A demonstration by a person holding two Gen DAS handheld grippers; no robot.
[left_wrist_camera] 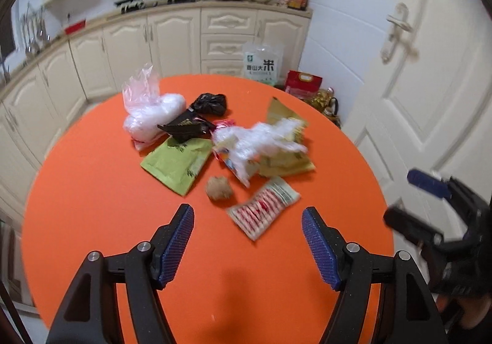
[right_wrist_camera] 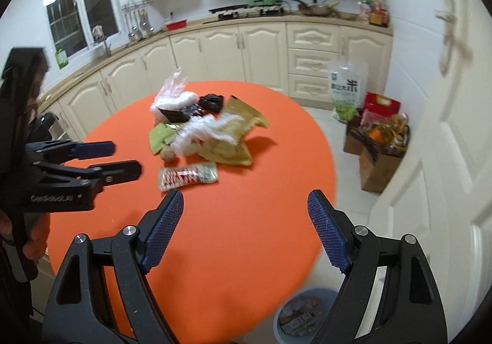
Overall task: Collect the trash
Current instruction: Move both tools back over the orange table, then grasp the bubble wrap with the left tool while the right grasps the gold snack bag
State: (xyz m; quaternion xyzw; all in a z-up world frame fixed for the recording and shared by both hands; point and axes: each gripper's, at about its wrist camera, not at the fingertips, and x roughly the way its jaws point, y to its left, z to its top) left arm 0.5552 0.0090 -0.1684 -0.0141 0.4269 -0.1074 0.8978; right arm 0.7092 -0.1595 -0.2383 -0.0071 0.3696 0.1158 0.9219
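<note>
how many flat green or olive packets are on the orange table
2: a light green packet left of the pile, an olive packet on the right under clear plastic; more may be hidden.

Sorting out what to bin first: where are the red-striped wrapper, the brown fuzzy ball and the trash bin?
red-striped wrapper (left_wrist_camera: pixel 263 208), left wrist view, its middle.
brown fuzzy ball (left_wrist_camera: pixel 217 187), left wrist view, its centre.
trash bin (right_wrist_camera: pixel 303 293), right wrist view, its rim.
</note>
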